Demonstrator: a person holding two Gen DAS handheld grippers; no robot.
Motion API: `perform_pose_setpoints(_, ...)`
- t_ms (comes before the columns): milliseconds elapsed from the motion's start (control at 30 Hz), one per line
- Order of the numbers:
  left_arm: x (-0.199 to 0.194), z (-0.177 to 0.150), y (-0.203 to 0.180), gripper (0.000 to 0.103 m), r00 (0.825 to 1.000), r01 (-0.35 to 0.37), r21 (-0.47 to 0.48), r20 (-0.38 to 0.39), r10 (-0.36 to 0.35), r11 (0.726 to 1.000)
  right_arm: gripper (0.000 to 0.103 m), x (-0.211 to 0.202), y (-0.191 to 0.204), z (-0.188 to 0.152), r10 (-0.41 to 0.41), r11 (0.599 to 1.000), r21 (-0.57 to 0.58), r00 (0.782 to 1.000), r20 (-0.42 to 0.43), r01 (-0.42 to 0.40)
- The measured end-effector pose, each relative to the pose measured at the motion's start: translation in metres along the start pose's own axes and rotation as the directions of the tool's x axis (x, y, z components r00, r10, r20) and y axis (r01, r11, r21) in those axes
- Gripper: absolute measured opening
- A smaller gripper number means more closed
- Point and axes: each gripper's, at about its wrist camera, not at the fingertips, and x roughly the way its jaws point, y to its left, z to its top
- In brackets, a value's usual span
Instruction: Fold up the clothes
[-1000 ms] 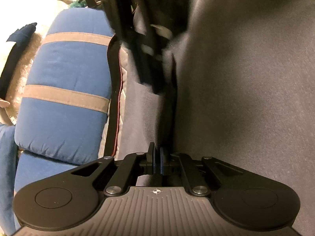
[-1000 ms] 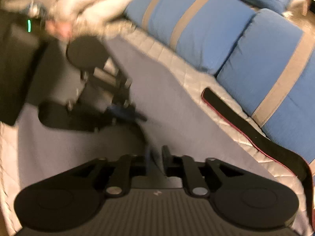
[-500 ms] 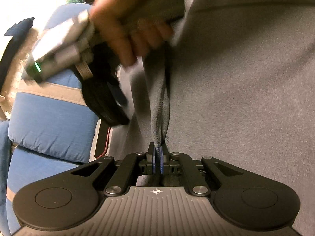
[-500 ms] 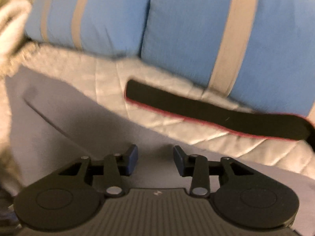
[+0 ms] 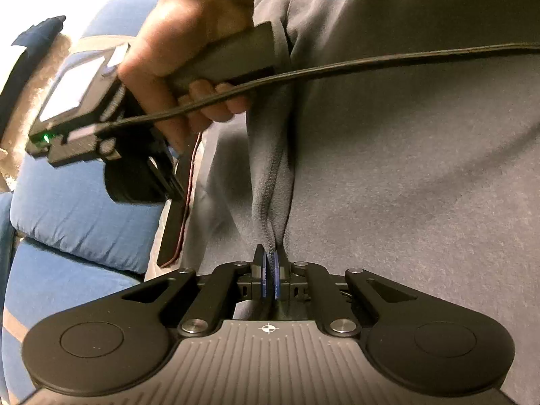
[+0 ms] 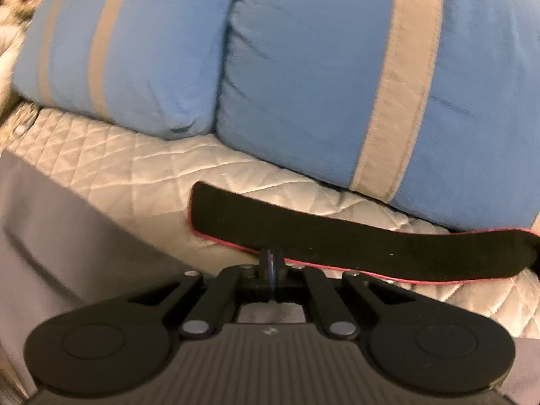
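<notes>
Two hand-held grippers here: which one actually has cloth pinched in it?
The left hand-held gripper: a fold of the grey garment is clamped between its pads. The right hand-held gripper is shut with nothing visible between its pads.

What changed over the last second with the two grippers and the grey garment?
The right gripper swung away from the grey garment toward the blue pillows, opened, then shut with nothing visibly held. The left gripper stayed clamped on the garment's seam edge.
</notes>
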Motion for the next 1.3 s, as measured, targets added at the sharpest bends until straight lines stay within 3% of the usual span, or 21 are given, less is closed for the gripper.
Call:
perform_pose_setpoints(33,0.000,0.002,0.000,0.004,1.000,-0.004,-0.001,-0.001,0.004,1.000,0.001,-0.002,-0.003,0.003,-0.005,1.000,0.017,1.000,0.000,0.005)
perform_pose_setpoints(67,0.000,0.002,0.000,0.004,1.000,-0.007,-0.002,-0.002,0.007,1.000,0.015,-0.005,-0.006,0.004,0.003,0.999,0.032,1.000,-0.004,-0.003)
perform_pose_setpoints(100,0.000,0.002,0.001,0.004,1.000,-0.009,-0.005,-0.003,0.009,1.000,0.021,-0.010,-0.009,0.005,0.013,0.999,0.033,1.000,-0.006,-0.013)
perform_pose_setpoints(133,0.000,0.002,0.001,0.004,1.000,-0.011,-0.008,-0.003,0.011,1.000,0.036,-0.015,-0.011,0.006,0.018,1.000,0.023,1.000,-0.007,-0.018)
perform_pose_setpoints(233,-0.002,0.004,0.002,0.004,1.000,-0.016,-0.011,0.000,0.016,1.000,0.051,-0.036,-0.018,0.001,0.031,0.999,-0.042,1.000,0.001,-0.031)
perform_pose_setpoints(367,-0.011,0.013,-0.005,0.004,1.000,-0.021,-0.008,-0.013,0.021,1.000,0.054,-0.053,-0.032,-0.012,0.012,0.996,-0.093,0.999,-0.049,-0.017)
perform_pose_setpoints(533,-0.014,0.010,-0.007,0.004,1.000,-0.026,-0.008,-0.012,0.026,1.000,0.056,-0.048,-0.055,-0.030,-0.012,0.999,-0.031,0.993,-0.117,0.009)
perform_pose_setpoints(600,-0.012,0.010,-0.007,0.004,1.000,-0.026,-0.010,-0.012,0.026,1.000,0.054,-0.035,-0.055,-0.038,-0.027,1.000,-0.016,0.989,-0.144,0.025)
perform_pose_setpoints(633,-0.011,0.009,-0.005,0.004,1.000,-0.024,-0.011,-0.012,0.024,1.000,0.024,-0.031,-0.054,-0.042,-0.034,0.999,-0.012,0.990,-0.140,0.032)
perform_pose_setpoints(667,-0.011,0.009,-0.005,0.004,1.000,-0.022,-0.015,-0.014,0.021,1.000,0.001,-0.027,-0.053,-0.045,-0.040,0.999,-0.007,0.990,-0.133,0.039)
perform_pose_setpoints(1000,-0.011,0.014,-0.007,0.004,0.999,-0.033,-0.024,-0.016,0.033,0.999,0.001,-0.012,-0.062,-0.027,-0.089,0.994,0.064,0.995,-0.042,0.091)
perform_pose_setpoints(1100,-0.012,0.013,-0.007,0.004,0.999,-0.041,-0.029,-0.011,0.041,0.999,0.021,-0.029,-0.056,-0.023,-0.030,0.998,0.062,0.999,-0.017,0.031)
perform_pose_setpoints(1167,-0.012,0.012,-0.005,0.004,0.999,-0.046,-0.032,-0.008,0.046,0.998,0.052,-0.045,-0.044,-0.024,0.004,1.000,0.011,1.000,0.006,-0.004)
perform_pose_setpoints(1267,-0.012,0.011,0.000,0.005,0.998,-0.058,-0.041,-0.003,0.057,0.997,0.071,-0.075,-0.024,-0.028,0.052,0.993,-0.109,0.998,0.046,-0.046)
perform_pose_setpoints(1300,-0.013,0.011,0.001,0.006,0.998,-0.062,-0.045,-0.001,0.062,0.997,0.074,-0.084,-0.016,-0.031,0.068,0.986,-0.157,0.996,0.055,-0.058)
